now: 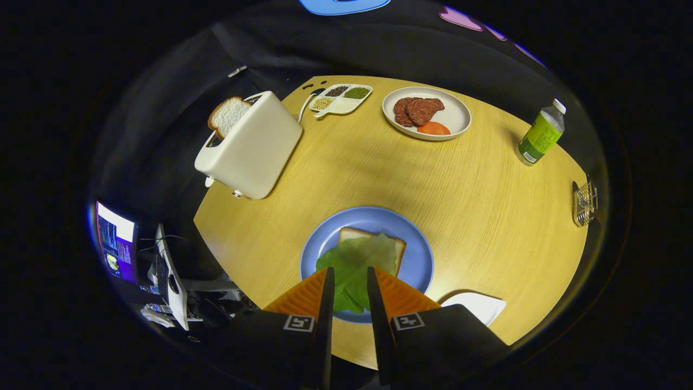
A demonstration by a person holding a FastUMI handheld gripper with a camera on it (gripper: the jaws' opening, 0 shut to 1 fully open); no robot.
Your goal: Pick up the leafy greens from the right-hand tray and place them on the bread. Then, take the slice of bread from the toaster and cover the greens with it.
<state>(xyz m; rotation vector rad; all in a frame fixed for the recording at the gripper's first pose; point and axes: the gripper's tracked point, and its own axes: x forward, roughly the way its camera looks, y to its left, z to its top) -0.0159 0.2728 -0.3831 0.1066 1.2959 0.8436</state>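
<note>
gripper view looks down on a round wooden tabletop (487, 216). leafy greens (357, 265) lie on a slice of bread (399, 248), and both rest on a blue plate (417, 238) just ahead of the tool (348, 276). the lower end of the greens runs back into the gap between the two orange fingers (303, 295). the fingers stand a little apart, with the leaf showing in the gap; whether they pinch it or have let go cannot be told.

at about 10 o'clock from the plate, near the tabletop's rim, a white toaster (252, 149) stands with a second slice of bread (227, 115) poking up out of its slot. at 12 o'clock, at the far rim, sits a small white divided dish (341, 98) holding dark, green and pale grains. just to the right of that dish, a white plate (457, 116) holds slices of brown meat (417, 110) and a slice of tomato (433, 129).

at 2 o'clock from the blue plate stands a clear bottle with a green label (541, 134). at 3 o'clock, at the tabletop's rim, sits a small wire basket (584, 203). at 5 o'clock, beside the right finger, part of a white tray (479, 306) shows.
</note>
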